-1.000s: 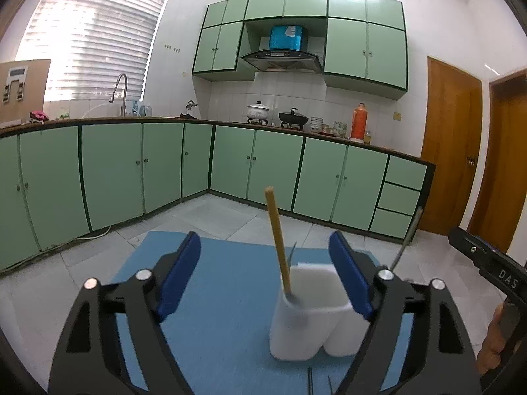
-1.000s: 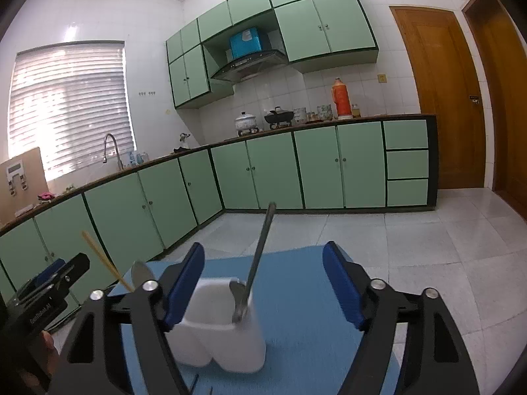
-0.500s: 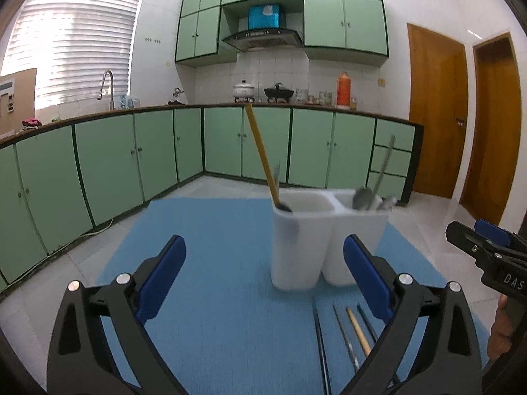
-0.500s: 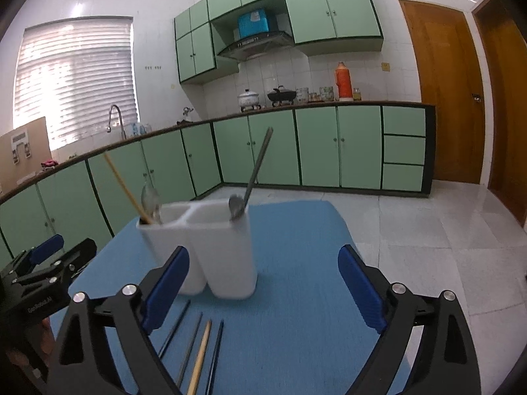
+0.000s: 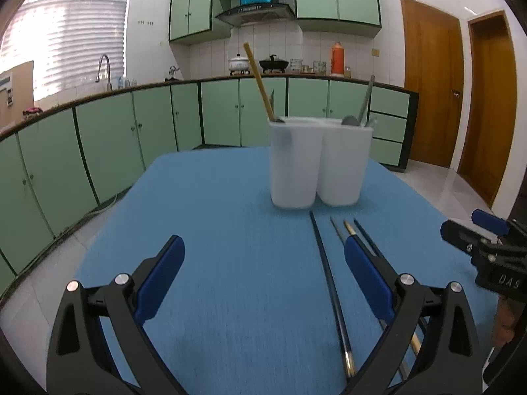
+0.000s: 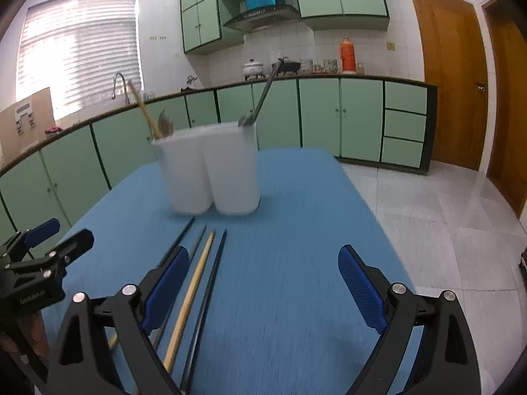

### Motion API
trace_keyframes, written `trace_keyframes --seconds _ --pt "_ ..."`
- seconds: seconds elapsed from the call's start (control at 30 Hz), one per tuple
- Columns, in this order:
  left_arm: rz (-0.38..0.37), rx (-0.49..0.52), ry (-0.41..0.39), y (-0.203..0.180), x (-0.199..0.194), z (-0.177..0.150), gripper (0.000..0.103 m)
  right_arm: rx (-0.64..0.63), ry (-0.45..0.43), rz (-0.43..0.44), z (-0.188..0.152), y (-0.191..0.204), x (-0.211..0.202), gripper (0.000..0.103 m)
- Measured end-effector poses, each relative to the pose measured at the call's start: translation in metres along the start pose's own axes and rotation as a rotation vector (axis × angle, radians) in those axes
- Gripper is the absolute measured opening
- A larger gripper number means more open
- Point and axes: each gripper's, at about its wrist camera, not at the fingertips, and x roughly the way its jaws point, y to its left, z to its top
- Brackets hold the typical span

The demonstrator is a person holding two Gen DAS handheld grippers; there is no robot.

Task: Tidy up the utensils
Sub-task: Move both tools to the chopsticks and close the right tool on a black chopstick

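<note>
The left tool (image 5: pixel 263 265) hangs over the blue tabletop (image 5: pixel 214 230) with its jaws spread wide and nothing between the blue pads (image 5: pixel 159 279). The right tool (image 6: pixel 263 275) is likewise spread wide and empty. Within the last second both sets of jaws were opening further; no object lay between them.

A white two-compartment utensil holder (image 5: pixel 318 161) stands upright on the far part of the tabletop, ahead of both tools and clear of them.
- Left compartment (as seen from the left wrist view): one wooden chopstick (image 5: pixel 258 82) leaning to the left, and a metal utensil whose type cannot be determined.
- Right compartment: a metal spoon (image 5: pixel 364 105) with its handle tilted to the right.

Four chopsticks lie side by side on the tabletop just in front of the holder, running toward the cameras:
- a long dark chopstick (image 5: pixel 329 279), outermost on the left;
- a thinner grey one (image 6: pixel 197 242);
- a light wooden one (image 6: pixel 191 296);
- a dark one (image 6: pixel 210 283).

In the left wrist view the row passes beneath the tool's right finger. In the right wrist view it passes beside and beneath the tool's left finger. Contact between pads and chopsticks cannot be confirmed.
</note>
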Motion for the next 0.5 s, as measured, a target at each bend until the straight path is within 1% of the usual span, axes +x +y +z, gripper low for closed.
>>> trace_keyframes --seconds 0.1,0.27,0.5 --pt "-0.007 0.003 0.016 -0.001 -0.008 -0.013 0.095 -0.013 0.020 -0.002 -0.019 0.003 -0.007 0.090" --pt "-0.011 0.016 0.027 -0.007 -0.021 -0.030 0.095 -0.046 0.027 -0.035 -0.047 0.007 -0.020 0.090" --pt "-0.007 0.012 0.044 -0.014 -0.033 -0.055 0.095 -0.056 -0.008 -0.058 -0.074 0.012 -0.042 0.089"
